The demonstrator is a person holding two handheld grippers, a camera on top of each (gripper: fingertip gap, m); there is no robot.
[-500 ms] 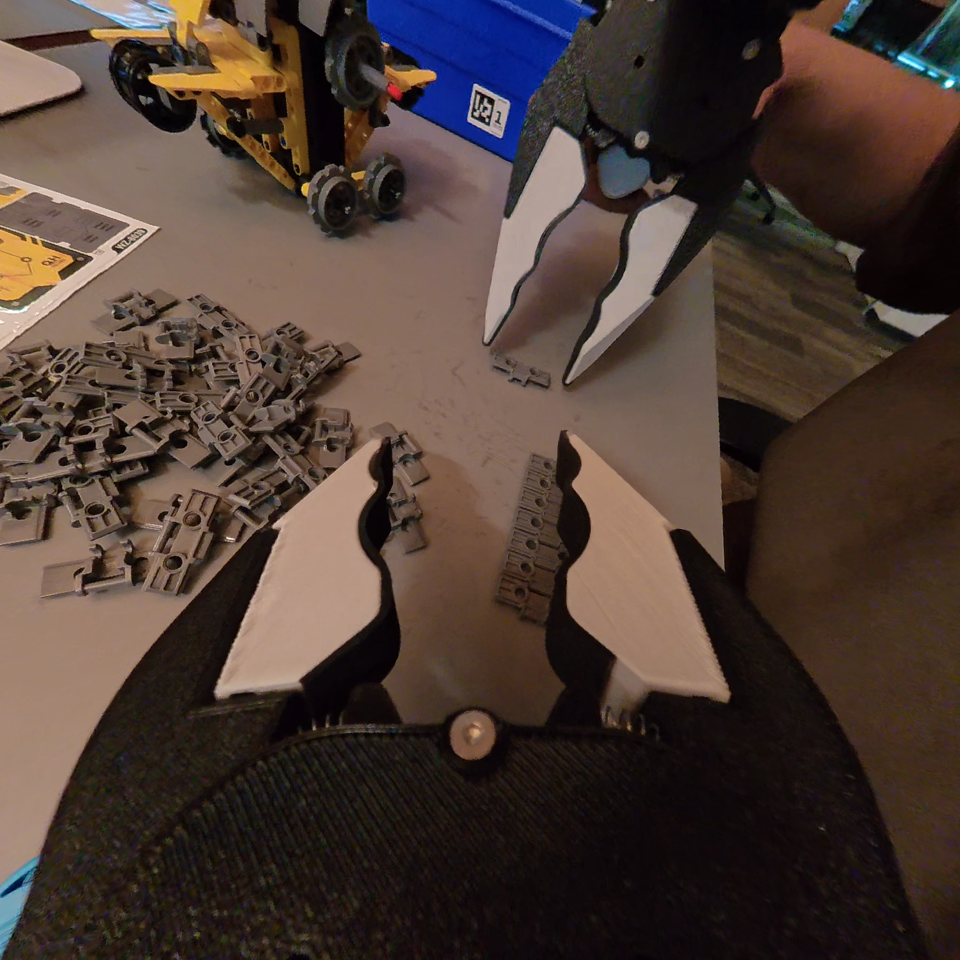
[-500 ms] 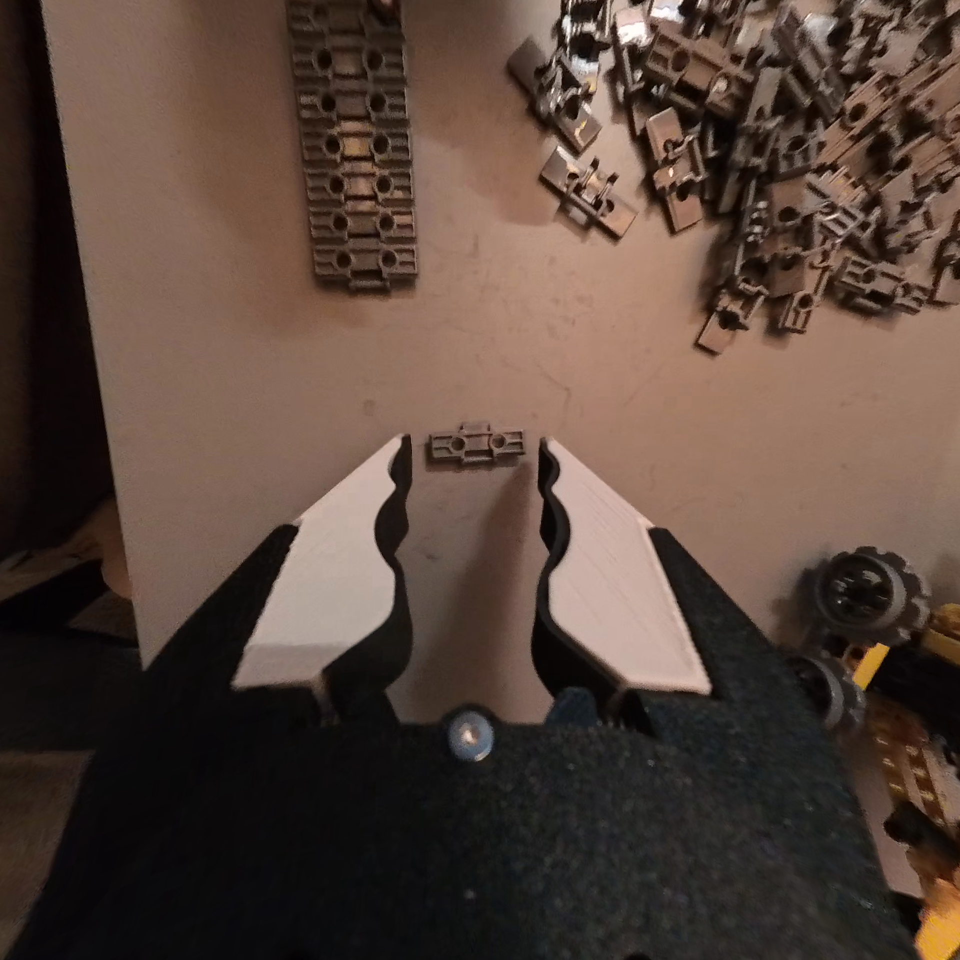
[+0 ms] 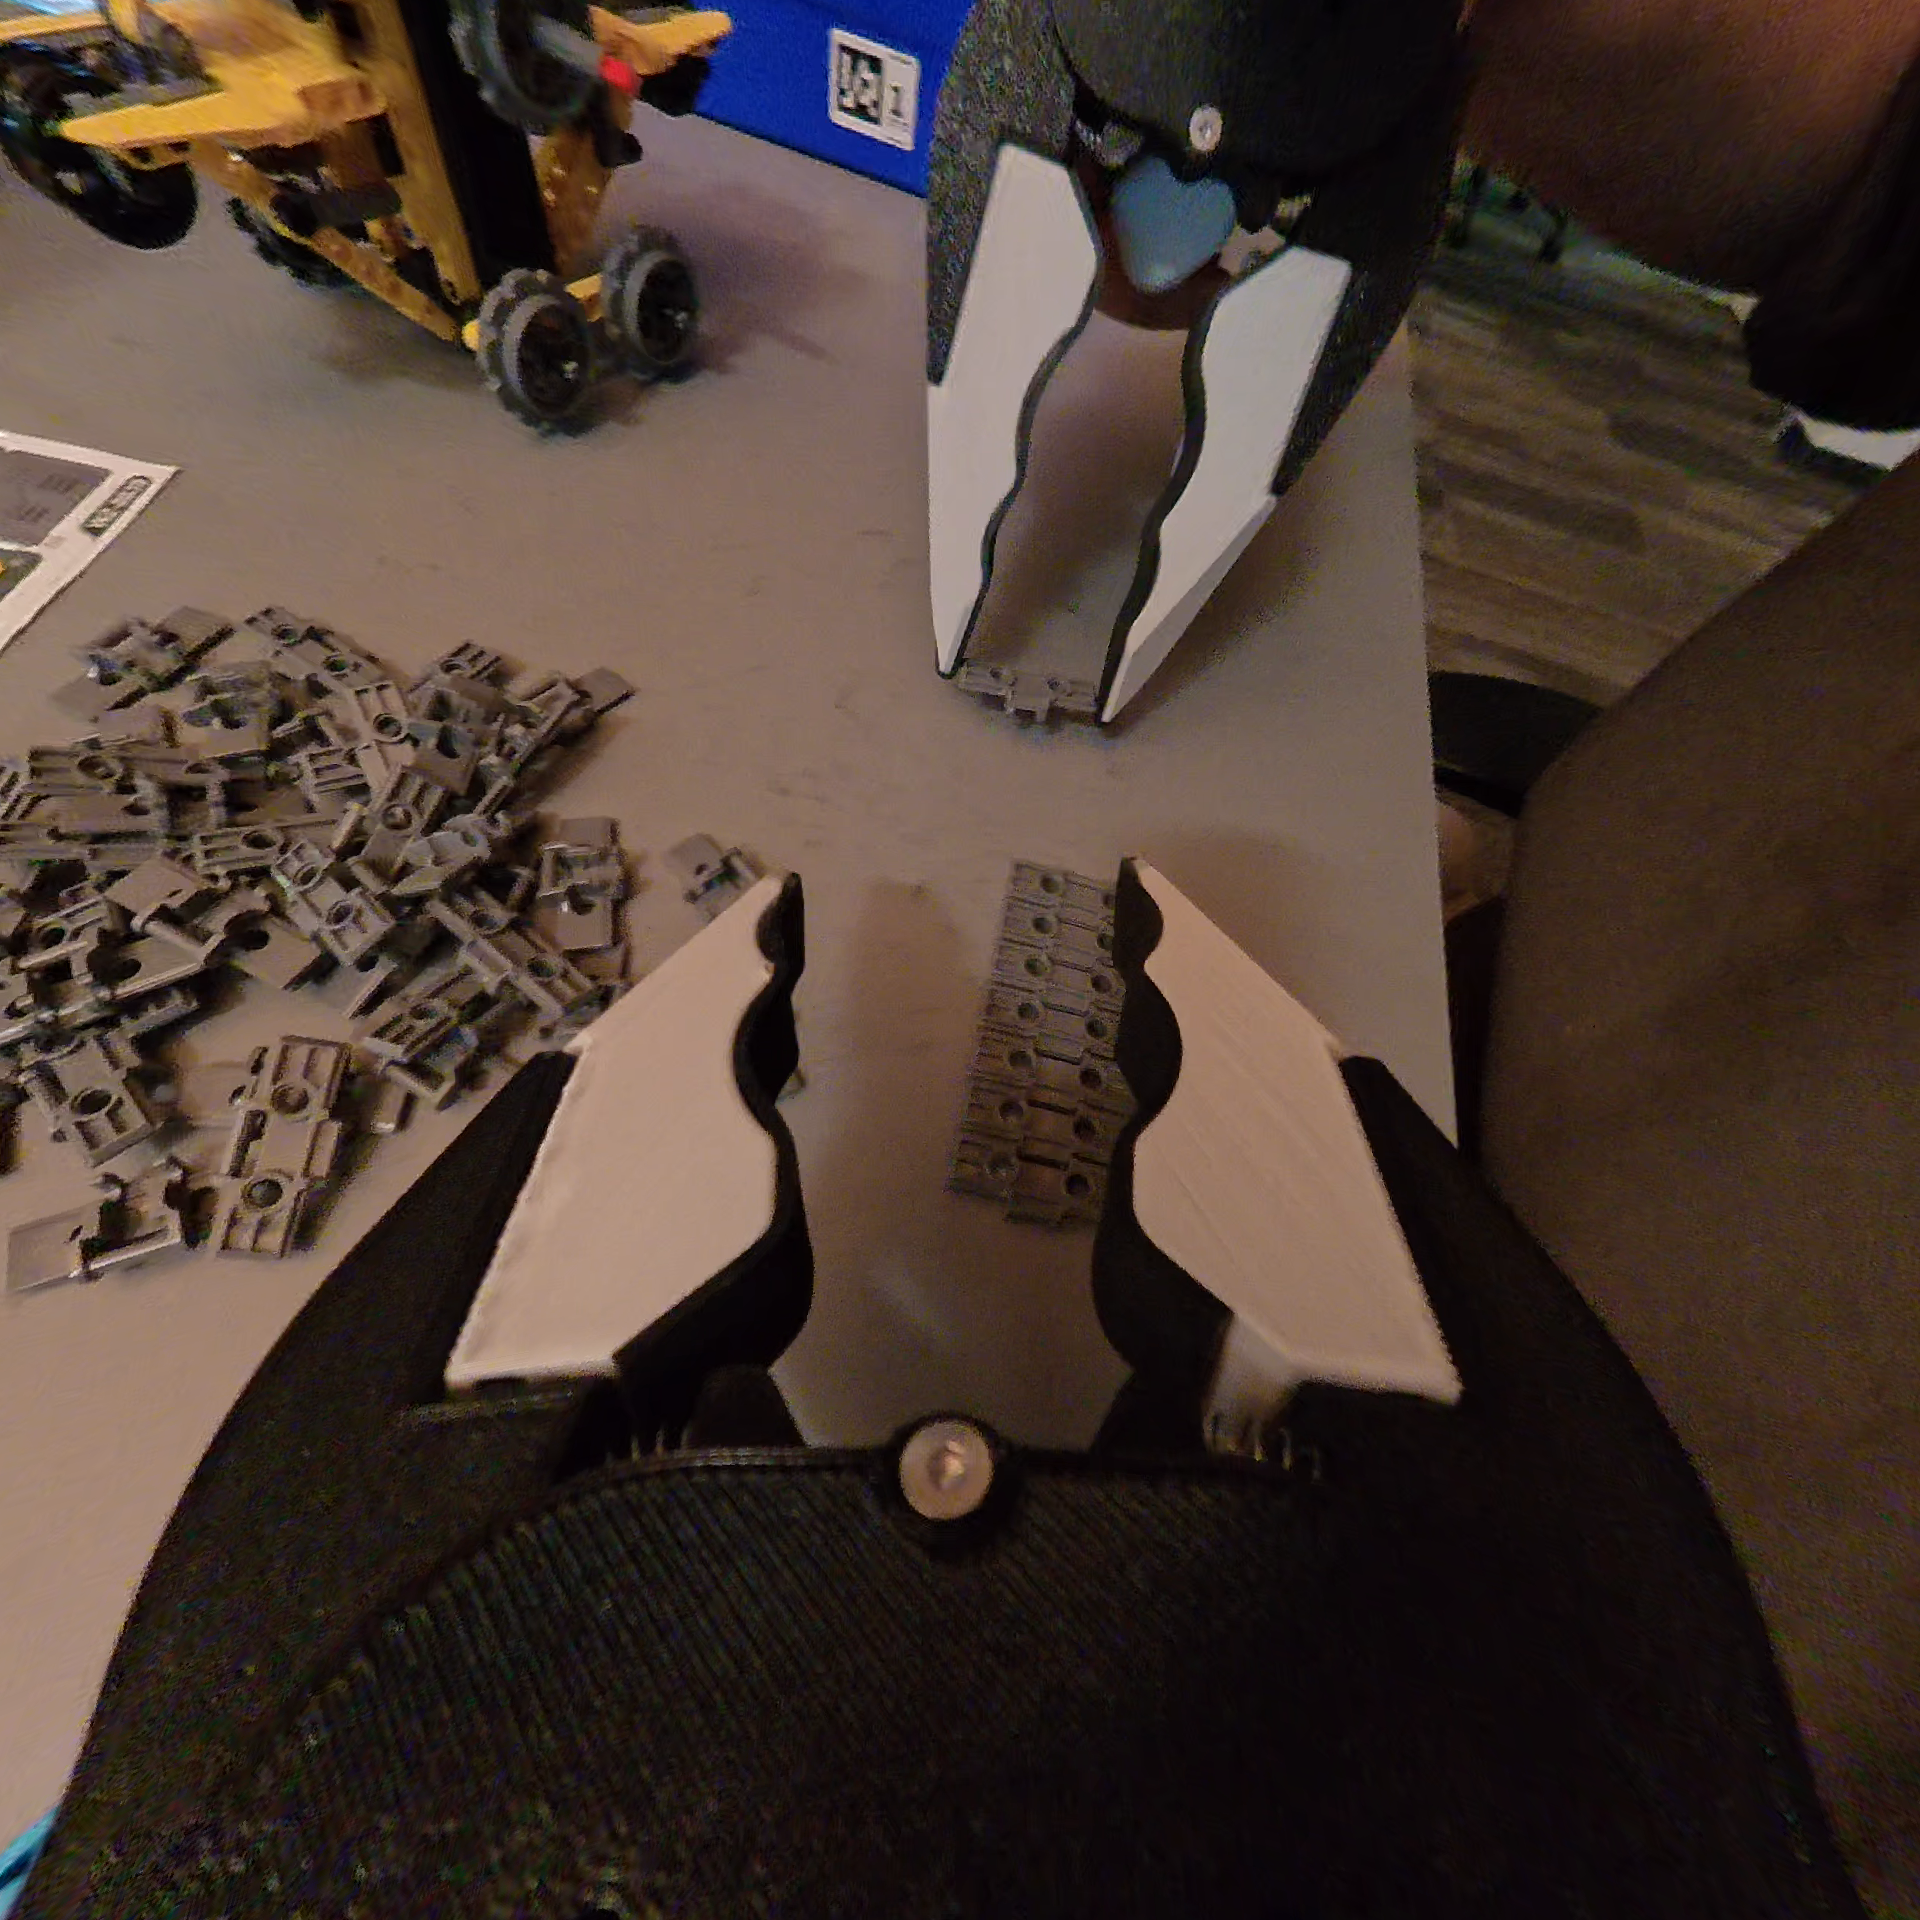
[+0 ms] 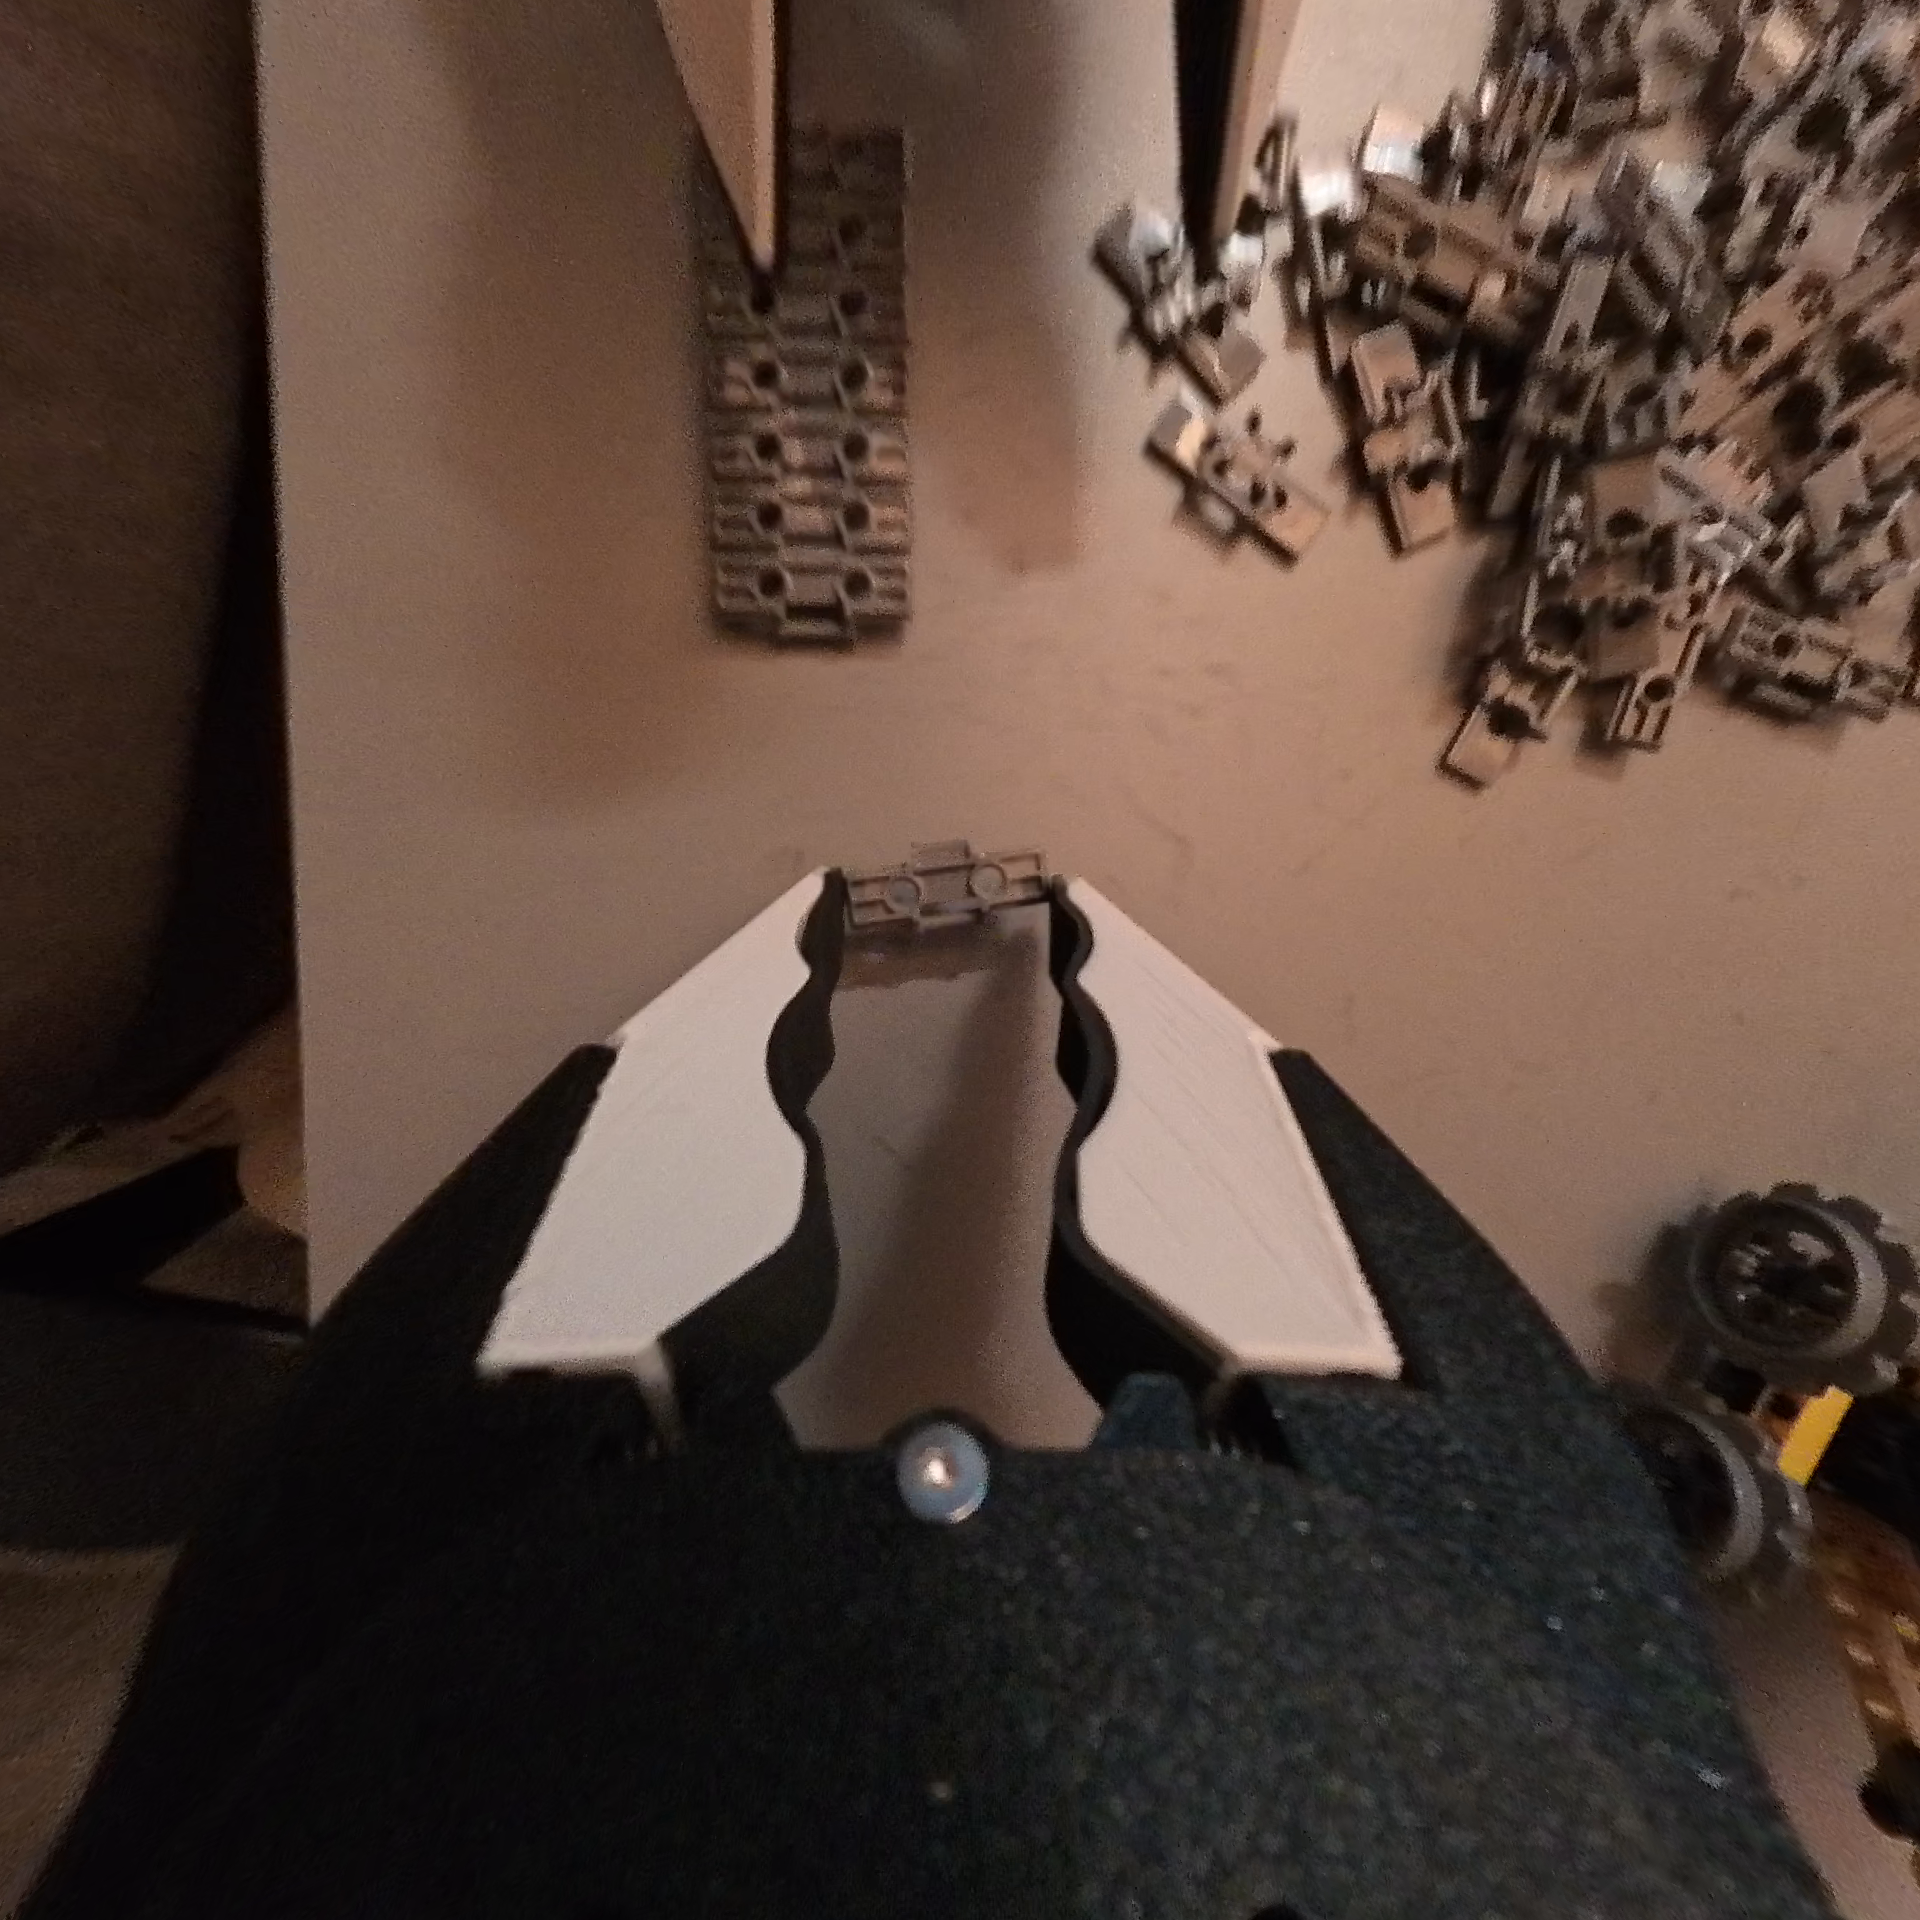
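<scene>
One grey track link point(image 4: 943, 891) pinched in right gripper point(image 4: 943, 904) jaws | left gripper point(image 3: 961, 883) jaws spread, empty, over linked track strip point(image 3: 1049, 1039)

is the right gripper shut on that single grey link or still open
Shut on it: the right gripper has the single grey track link spanning between its fingertips, both touching its ends, and its shadow below suggests it is lifted off the table.

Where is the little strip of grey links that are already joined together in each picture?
Left wrist view: the joined strip lies flat beside the left gripper's right finger.
Right wrist view: the strip lies at top centre, beyond the right gripper.
Shared landmark: the pile of loose grey links.
</scene>
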